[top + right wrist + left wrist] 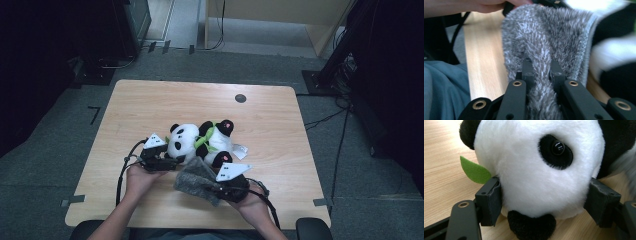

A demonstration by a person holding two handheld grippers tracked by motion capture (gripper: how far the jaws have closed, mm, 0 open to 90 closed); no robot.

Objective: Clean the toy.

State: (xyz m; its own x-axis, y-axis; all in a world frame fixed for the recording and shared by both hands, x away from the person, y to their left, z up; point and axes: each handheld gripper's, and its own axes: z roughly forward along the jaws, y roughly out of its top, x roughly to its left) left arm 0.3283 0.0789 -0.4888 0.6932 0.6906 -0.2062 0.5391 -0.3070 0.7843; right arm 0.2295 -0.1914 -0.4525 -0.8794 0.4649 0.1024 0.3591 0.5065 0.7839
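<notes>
Your right tool (541, 72) is clenched on a fold of the grey fuzzy cloth (196, 177) near the bench's (150, 100) front edge; just beyond, your left tool (544, 200) grips the panda's (197, 140) head from both sides.

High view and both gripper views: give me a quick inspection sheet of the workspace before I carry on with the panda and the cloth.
Surface: light wooden table, with a dark round cap near its far edge.
Job's things: plush panda lying mid-table; grey fuzzy cloth bunched by its near side.
Clutter: nothing seen.
Grippers: left gripper clamps the panda's head, pads pressing both cheeks; right gripper is shut on a fold of the cloth.
Cables: a black cable trails from the left gripper, another from the right; more cables lie on the floor to the right.
Surroundings: grey carpet, dark equipment stands on both sides, tape marks on the floor.
</notes>
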